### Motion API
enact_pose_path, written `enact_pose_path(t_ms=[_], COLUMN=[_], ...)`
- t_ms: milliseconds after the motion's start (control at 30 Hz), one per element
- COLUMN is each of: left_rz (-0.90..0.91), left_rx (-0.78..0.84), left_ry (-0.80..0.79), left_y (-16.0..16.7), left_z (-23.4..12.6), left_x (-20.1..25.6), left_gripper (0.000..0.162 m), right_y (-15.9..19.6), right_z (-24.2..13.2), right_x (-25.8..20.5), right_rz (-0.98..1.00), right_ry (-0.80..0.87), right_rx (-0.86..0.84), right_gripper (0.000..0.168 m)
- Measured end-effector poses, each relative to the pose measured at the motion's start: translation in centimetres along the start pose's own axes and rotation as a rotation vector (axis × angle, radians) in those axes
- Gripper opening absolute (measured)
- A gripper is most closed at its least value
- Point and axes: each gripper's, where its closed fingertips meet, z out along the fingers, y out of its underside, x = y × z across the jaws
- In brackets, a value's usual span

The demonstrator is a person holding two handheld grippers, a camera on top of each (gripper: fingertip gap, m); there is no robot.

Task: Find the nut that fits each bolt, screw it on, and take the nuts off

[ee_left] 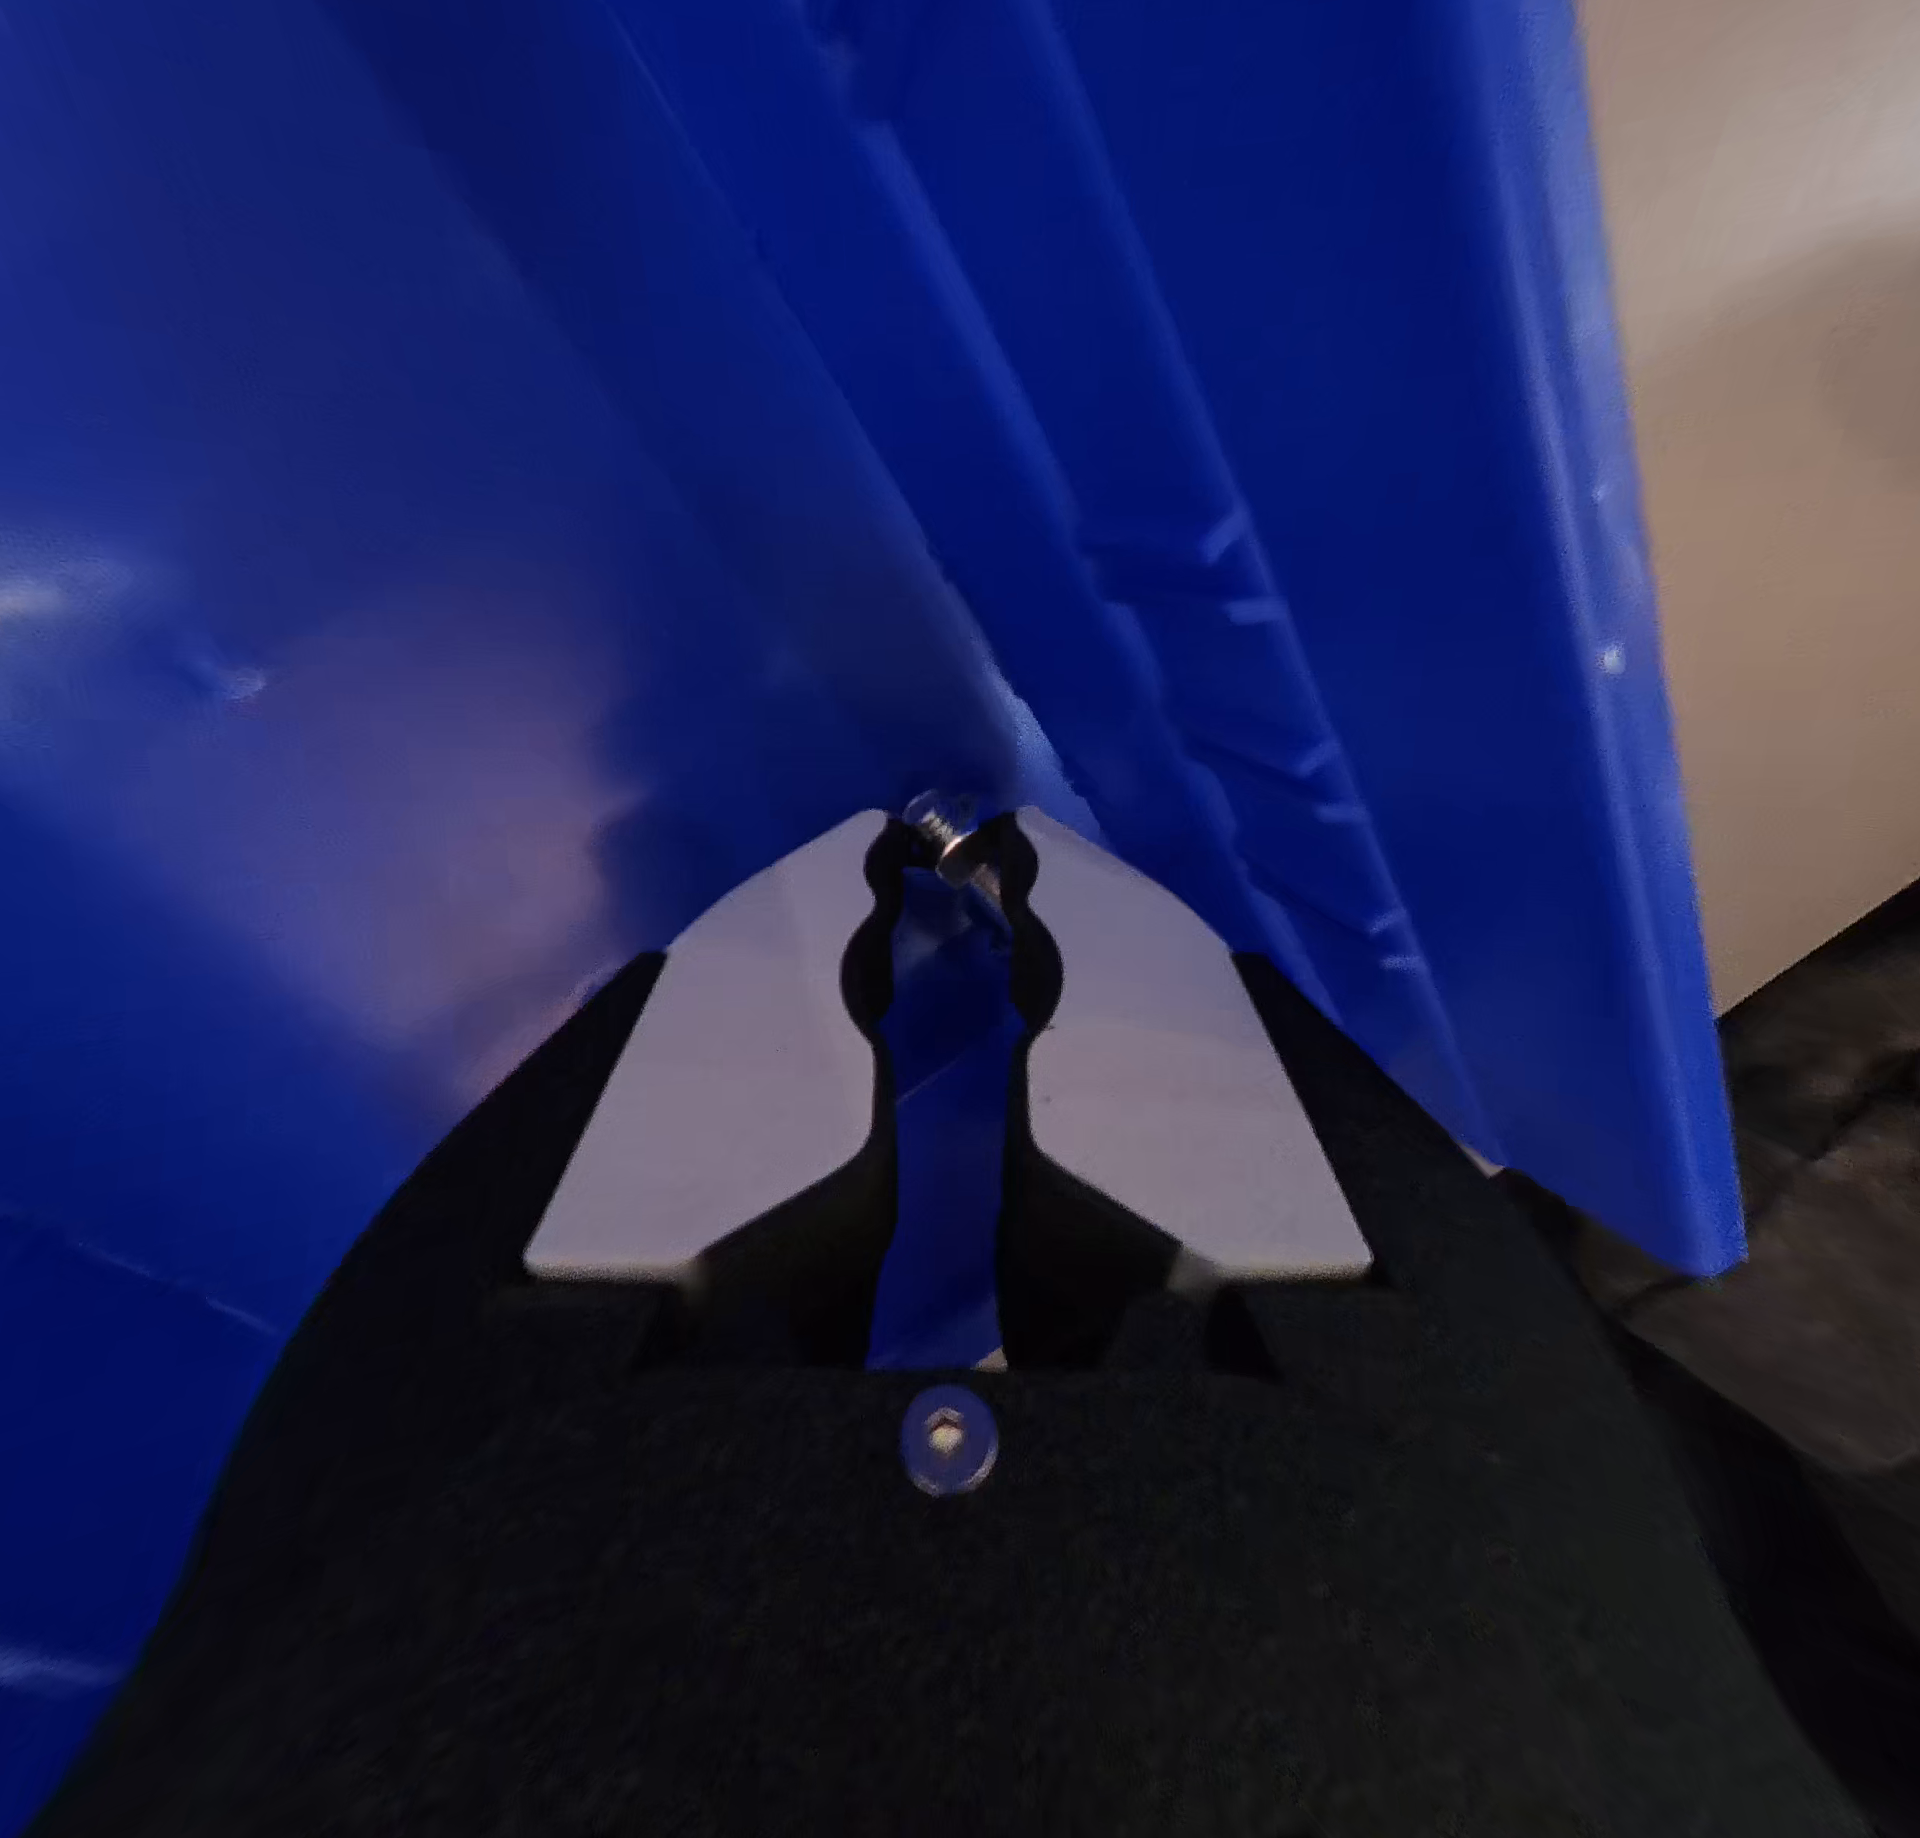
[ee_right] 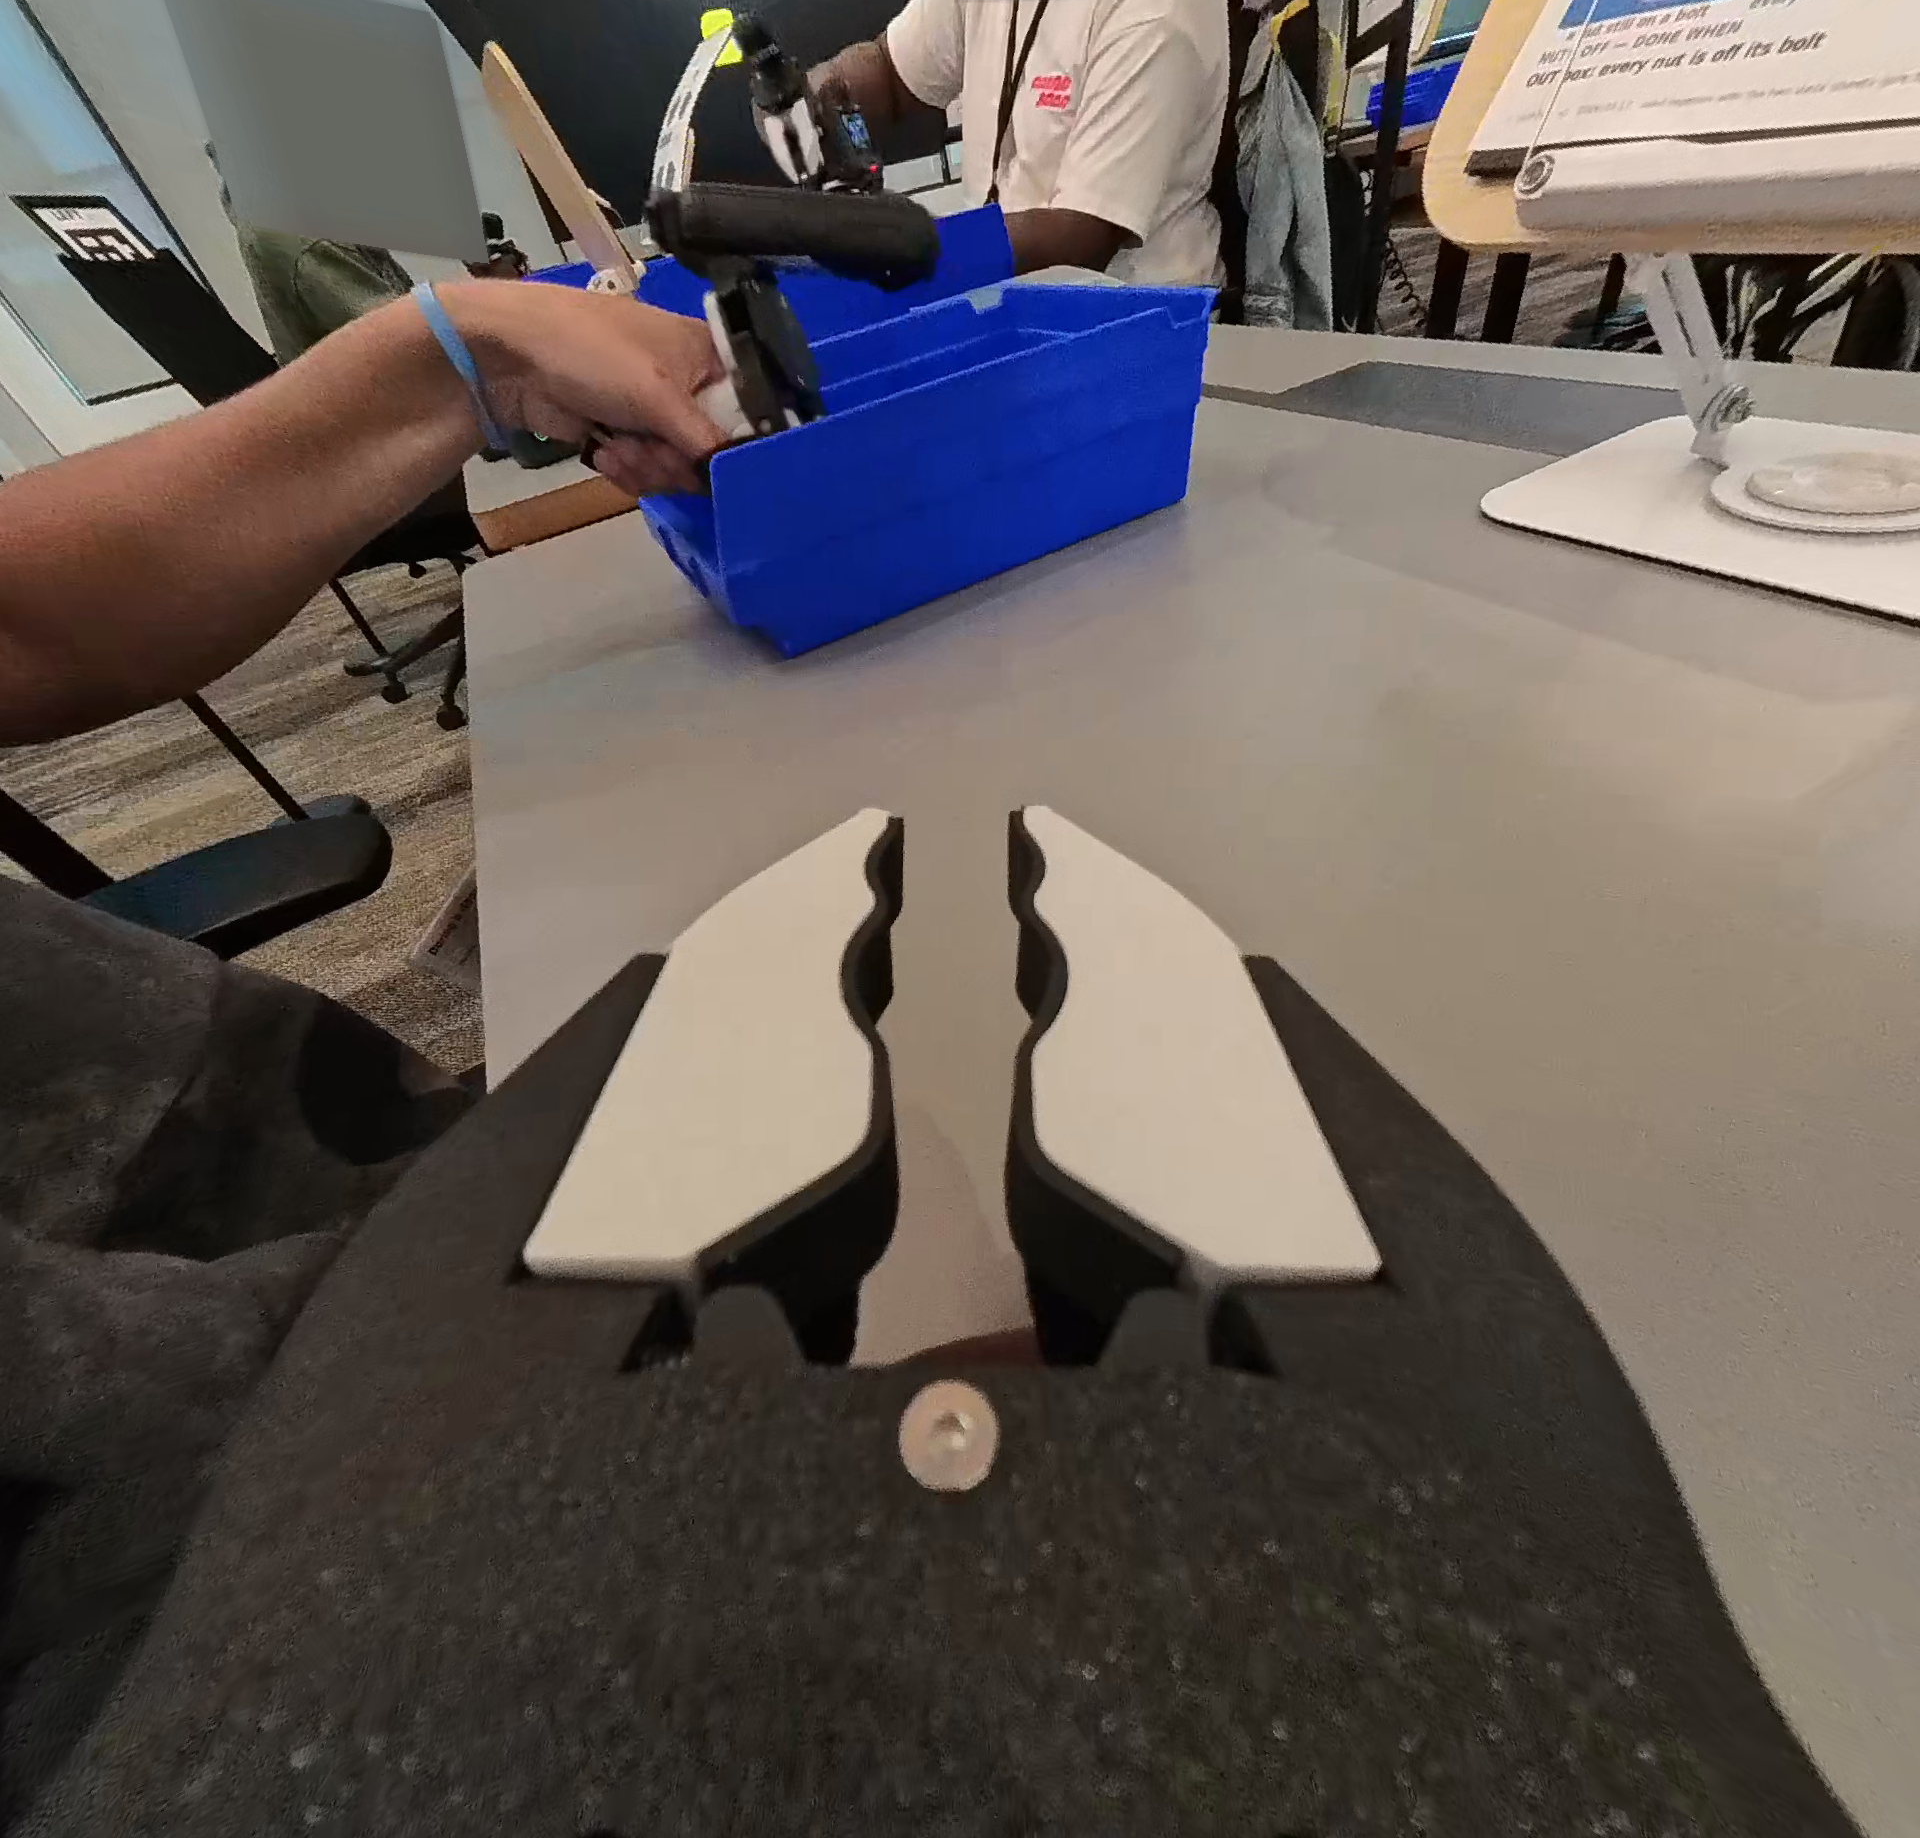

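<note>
The left gripper (ee_left: 948, 843) is down inside the blue bin (ee_right: 966, 479), its fingers pinching a small silver bolt (ee_left: 951, 846) close to the bin's wall. The right gripper (ee_right: 956, 853) hovers over the bare grey desk (ee_right: 1351, 749), fingers spread with nothing between them. A white stand (ee_right: 1704, 500) sits to the right.

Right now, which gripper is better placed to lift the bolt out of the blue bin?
The left gripper. It is already inside the blue bin with its tips closed on the bolt. The right gripper is open and empty above the grey table, away from the bin.
</note>
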Motion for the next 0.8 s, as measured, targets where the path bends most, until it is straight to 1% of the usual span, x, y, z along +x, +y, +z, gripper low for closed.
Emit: enact_pose_path(t_ms=[67, 133, 167, 233, 300, 367, 433, 500, 567, 633, 700, 767, 800], left_rz=[0.002, 0.0, 0.025, 0.13, 0.238, 0.355, 0.441, 0.48, 0.465, 0.416, 0.352, 0.284, 0.246], left_rx=[0.053, 0.149, 0.21, 0.353, 0.52, 0.68, 0.832, 0.98, 1.086, 1.156, 1.178, 1.138, 1.105], left_ry=[-0.011, 0.003, 0.004, -0.013, 0.008, 0.088, 0.126, 0.14, 0.2, 0.26, 0.32, 0.414, 0.46], left_y=[-0.3, -1.0, -1.5, -2.8, -4.5, -6.4, -8.4, -10.5, -12.3, -13.8, -15.0, -15.6, -15.9], left_z=[-0.8, -2.6, -3.8, -6.7, -9.8, -12.3, -14.1, -15.3, -15.4, -14.9, -13.7, -11.8, -10.8], left_x=[-0.7, -1.0, -0.9, -0.1, 2.2, 6.1, 10.0, 13.7, 17.3, 20.3, 22.7, 24.7, 25.4], left_gripper=[0.017, 0.017, 0.017, 0.017, 0.017, 0.017, 0.017, 0.017, 0.017, 0.017, 0.017, 0.017, 0.017], right_y=[0.0, -0.2, -0.4, -1.1, -2.1, -3.4, -4.9, -6.3, -7.5, -8.3, -8.8, -9.1, -9.1], right_z=[-0.1, -0.2, -0.3, -0.2, 0.3, 1.1, 2.0, 2.9, 3.8, 4.5, 4.5, 4.1, 3.8], right_x=[0.1, 0.1, 0.1, 0.0, 0.0, 0.3, 0.6, 0.9, 1.6, 2.5, 2.4, 2.1, 1.8], right_rz=[-0.004, -0.016, -0.021, -0.014, 0.014, 0.057, 0.124, 0.184, 0.22, 0.192, 0.063, -0.148, -0.263], right_ry=[0.007, 0.013, 0.019, 0.009, -0.025, -0.062, -0.107, -0.142, -0.13, -0.068, 0.006, 0.129, 0.19], right_rx=[-0.001, -0.002, 0.001, 0.015, 0.025, 0.016, 0.02, 0.056, 0.106, 0.165, 0.219, 0.237, 0.241], right_gripper=[0.019, 0.019, 0.019, 0.019, 0.019, 0.022, 0.024, 0.026, 0.03, 0.041, 0.044, 0.044, 0.041])
